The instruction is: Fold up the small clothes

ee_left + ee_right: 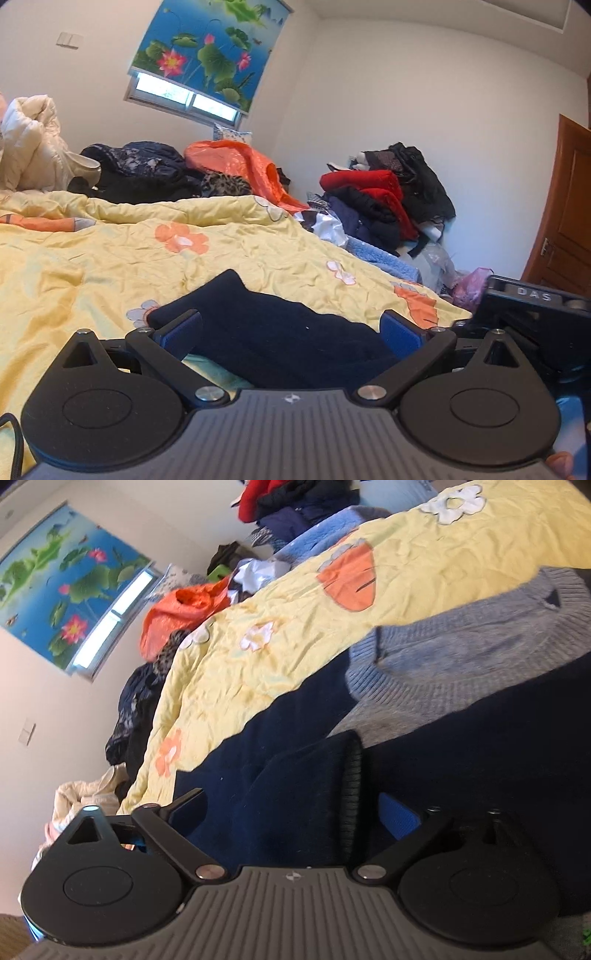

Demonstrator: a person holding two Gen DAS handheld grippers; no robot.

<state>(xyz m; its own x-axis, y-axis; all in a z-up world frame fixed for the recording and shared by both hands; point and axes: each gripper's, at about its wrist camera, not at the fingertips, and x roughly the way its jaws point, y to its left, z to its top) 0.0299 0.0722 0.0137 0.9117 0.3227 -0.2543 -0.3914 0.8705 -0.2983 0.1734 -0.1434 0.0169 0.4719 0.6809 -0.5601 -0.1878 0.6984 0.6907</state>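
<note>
A navy sweater [280, 332] lies low in frame on the yellow floral quilt [110, 258], between the wide-open, empty left hand-held gripper [291, 332] and right hand-held gripper [295, 812], apparently between folds, so next a fresh edge needs pinching.

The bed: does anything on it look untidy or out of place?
Yes. Unfolded clothes lie heaped along the far edge of the yellow quilt, with another pile beside the bed. The navy garment nearby lies bunched, not flat.
</note>
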